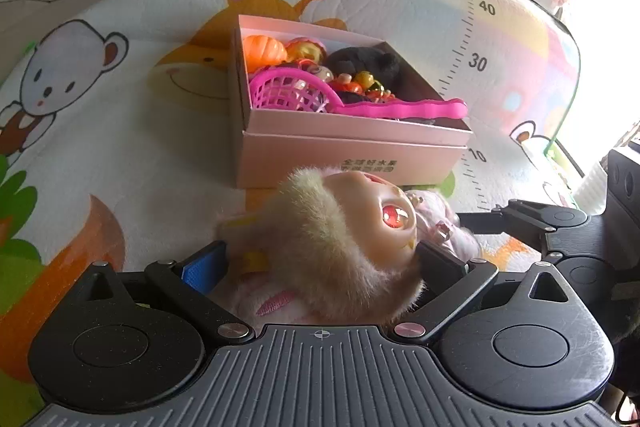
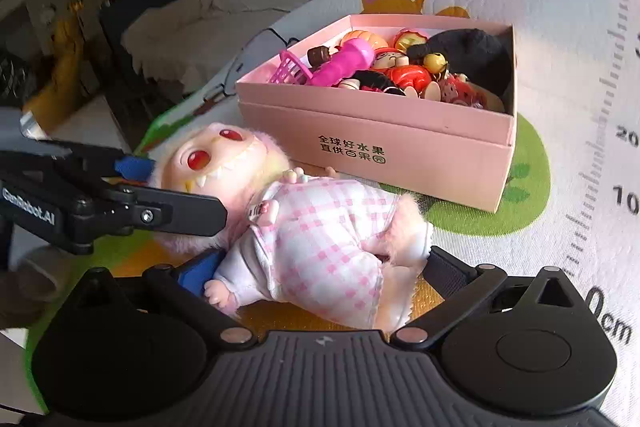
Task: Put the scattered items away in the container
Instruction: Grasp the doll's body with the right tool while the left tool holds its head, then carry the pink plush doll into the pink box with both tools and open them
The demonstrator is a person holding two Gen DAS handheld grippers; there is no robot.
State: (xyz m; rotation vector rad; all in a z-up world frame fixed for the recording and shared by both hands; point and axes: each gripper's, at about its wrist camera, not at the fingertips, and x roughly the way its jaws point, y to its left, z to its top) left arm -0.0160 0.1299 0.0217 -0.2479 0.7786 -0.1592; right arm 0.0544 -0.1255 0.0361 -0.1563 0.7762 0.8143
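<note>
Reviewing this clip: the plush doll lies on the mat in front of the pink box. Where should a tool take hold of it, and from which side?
Grip the doll across its soft checked torso, coming from above with the fingers on either flank. It lies on its back, and the padded body should compress and hold, whereas the hard round face would likely slip. The left tool brackets the head; the right tool straddles the lower body.

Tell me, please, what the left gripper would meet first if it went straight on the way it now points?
The left gripper already straddles the furry pink doll's head; beyond that, probably the pink cardboard box's near wall, though depth is unclear.
</note>
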